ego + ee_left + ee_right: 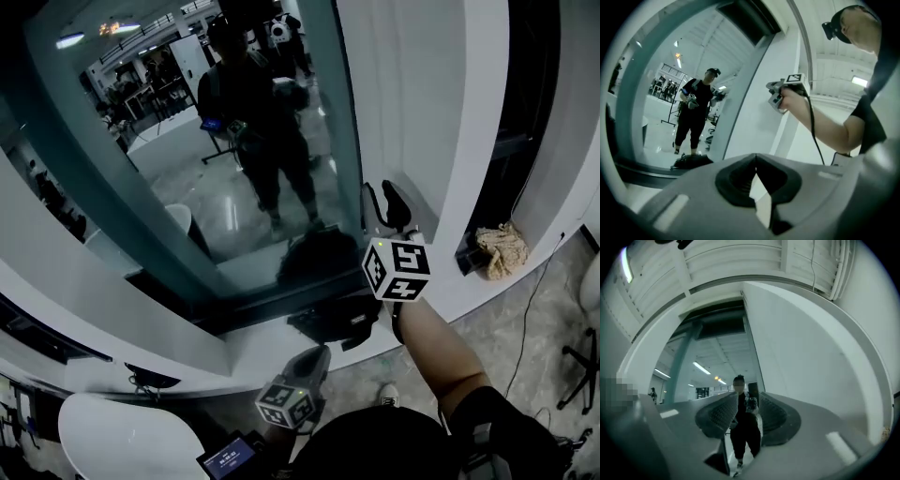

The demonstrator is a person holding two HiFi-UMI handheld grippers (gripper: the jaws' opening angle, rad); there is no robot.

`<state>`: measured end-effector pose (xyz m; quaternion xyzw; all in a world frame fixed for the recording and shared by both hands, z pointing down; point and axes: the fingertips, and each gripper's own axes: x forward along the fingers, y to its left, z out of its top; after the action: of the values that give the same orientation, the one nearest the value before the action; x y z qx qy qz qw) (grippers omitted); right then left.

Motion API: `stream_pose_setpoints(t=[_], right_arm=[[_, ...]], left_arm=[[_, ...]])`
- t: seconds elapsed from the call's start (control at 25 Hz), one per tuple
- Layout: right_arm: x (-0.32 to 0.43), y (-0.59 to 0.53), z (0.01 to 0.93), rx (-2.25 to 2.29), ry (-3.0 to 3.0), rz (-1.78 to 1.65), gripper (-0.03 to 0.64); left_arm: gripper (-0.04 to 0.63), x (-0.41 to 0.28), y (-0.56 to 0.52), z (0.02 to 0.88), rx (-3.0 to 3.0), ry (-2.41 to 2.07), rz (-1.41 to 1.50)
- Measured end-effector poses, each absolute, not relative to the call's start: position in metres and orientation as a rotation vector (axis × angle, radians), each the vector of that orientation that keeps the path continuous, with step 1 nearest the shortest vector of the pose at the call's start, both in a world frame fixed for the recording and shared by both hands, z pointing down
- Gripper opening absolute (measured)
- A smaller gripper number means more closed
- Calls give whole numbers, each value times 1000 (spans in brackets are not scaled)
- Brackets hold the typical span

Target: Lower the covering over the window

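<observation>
Right gripper view shows your right gripper (743, 414) spread, empty, your left gripper (755, 174) pressed together; likely the approach step, so next pinch the pull of the window (701, 359) covering.

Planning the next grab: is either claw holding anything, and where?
Nothing is held: the grey left claw is shut empty, the grey right claw open and empty.

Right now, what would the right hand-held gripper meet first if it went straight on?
The right hand-held gripper would probably meet the window glass first; nothing stands between its open jaws. Depth is unclear.
</observation>
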<state>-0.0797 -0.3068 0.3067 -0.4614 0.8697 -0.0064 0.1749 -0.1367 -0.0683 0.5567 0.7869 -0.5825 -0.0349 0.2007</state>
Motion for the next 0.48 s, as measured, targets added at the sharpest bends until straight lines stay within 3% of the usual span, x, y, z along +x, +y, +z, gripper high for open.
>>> stream_pose_setpoints(t=[0.48], right_arm=[[-89, -400, 219, -1365, 2139, -67, 178]], left_arm=[[3, -166, -103, 552, 2047, -1817, -148]])
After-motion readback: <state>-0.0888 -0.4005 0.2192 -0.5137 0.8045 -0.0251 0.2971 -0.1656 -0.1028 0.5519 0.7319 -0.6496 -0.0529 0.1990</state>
